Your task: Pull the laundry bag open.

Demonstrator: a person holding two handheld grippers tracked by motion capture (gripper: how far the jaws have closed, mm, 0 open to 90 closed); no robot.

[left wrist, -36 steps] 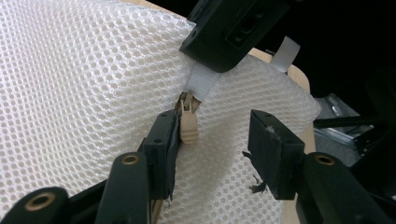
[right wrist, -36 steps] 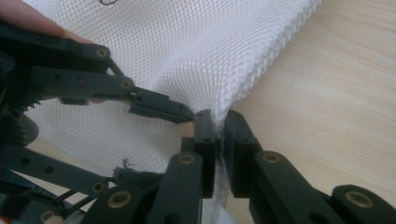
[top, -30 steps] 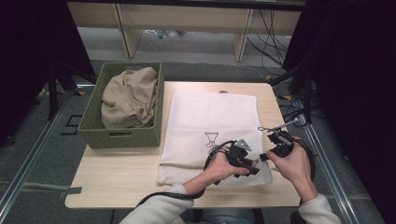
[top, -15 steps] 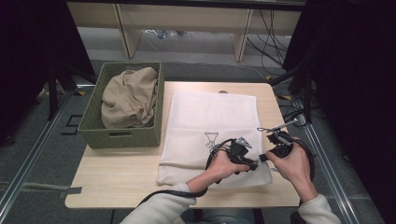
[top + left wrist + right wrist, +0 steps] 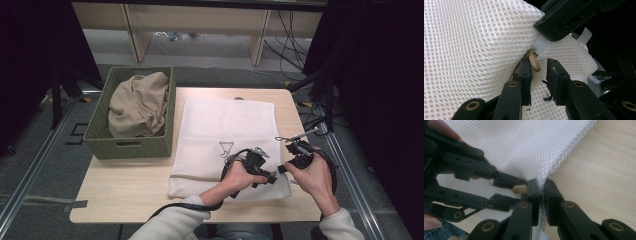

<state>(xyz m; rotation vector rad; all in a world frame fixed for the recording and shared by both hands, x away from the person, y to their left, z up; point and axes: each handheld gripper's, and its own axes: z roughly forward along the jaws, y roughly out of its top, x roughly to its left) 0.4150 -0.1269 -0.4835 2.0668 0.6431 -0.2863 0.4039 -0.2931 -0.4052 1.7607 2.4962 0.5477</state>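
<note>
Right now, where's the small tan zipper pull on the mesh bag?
At the white mesh bag's near right corner, the tan pull sits between the left hand-held gripper and right hand-held gripper.

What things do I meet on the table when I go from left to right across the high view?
Green basket holding a beige cloth → white mesh bag → left gripper at the bag's near corner → right gripper just beside it.
</note>
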